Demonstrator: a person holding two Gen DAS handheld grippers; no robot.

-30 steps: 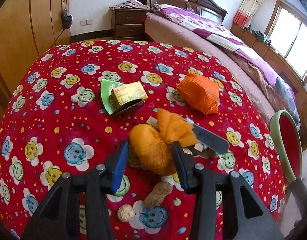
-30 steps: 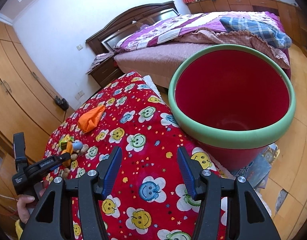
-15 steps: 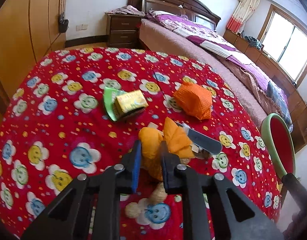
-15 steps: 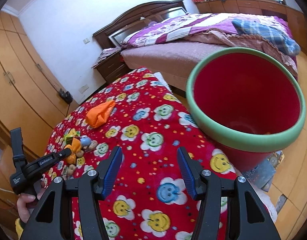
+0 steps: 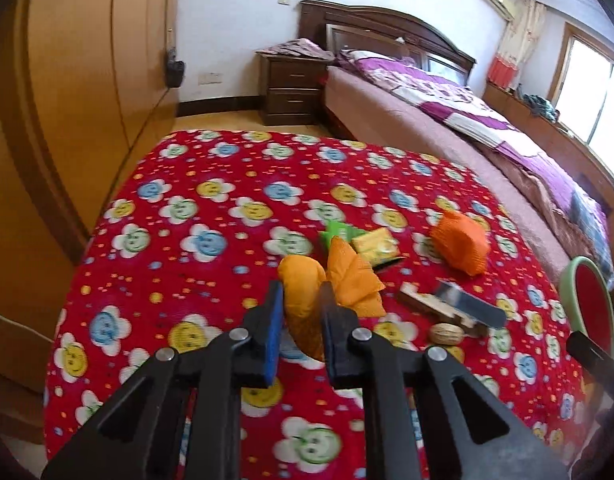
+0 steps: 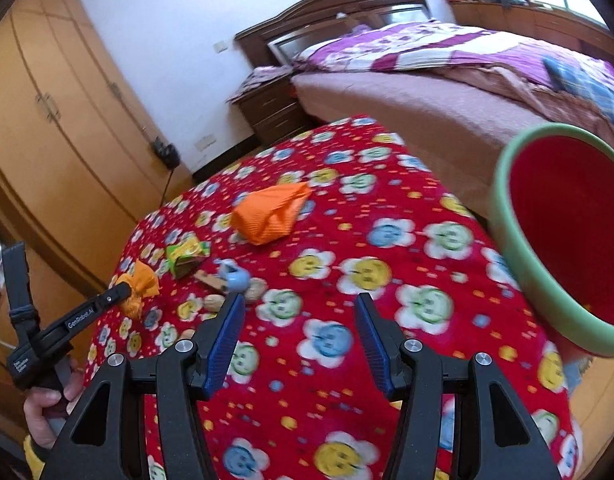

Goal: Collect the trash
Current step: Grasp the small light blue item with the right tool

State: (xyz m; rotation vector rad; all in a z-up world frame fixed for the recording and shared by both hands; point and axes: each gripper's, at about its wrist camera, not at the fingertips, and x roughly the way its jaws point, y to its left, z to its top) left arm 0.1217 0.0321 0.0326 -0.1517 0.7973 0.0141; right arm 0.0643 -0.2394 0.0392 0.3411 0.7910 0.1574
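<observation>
Held item: the yellow-orange mesh bag (image 5: 303,300), pinched in the left tool (image 5: 301,308), clear of the counter (image 5: 179,280) in the right wrist view.
Left tool: clamped on the bag's bunched middle; its knotted end sticks up past the tips.
Right tool: the right tool (image 6: 299,320) stands apart, nothing between its jaws.
Bin: the red bin (image 6: 567,232) with a green rim sits off the counter's right edge.
Key relation: the bin lies to the right of the held bag, across the counter; the carry likely runs that way.
Left behind: orange pouch (image 5: 461,246), yellow box (image 5: 377,244), walnut (image 5: 447,334).

Two orange mesh bags (image 5: 461,246) (image 5: 339,280), one bin (image 6: 563,232), two nuts (image 6: 254,290) (image 6: 213,303).
</observation>
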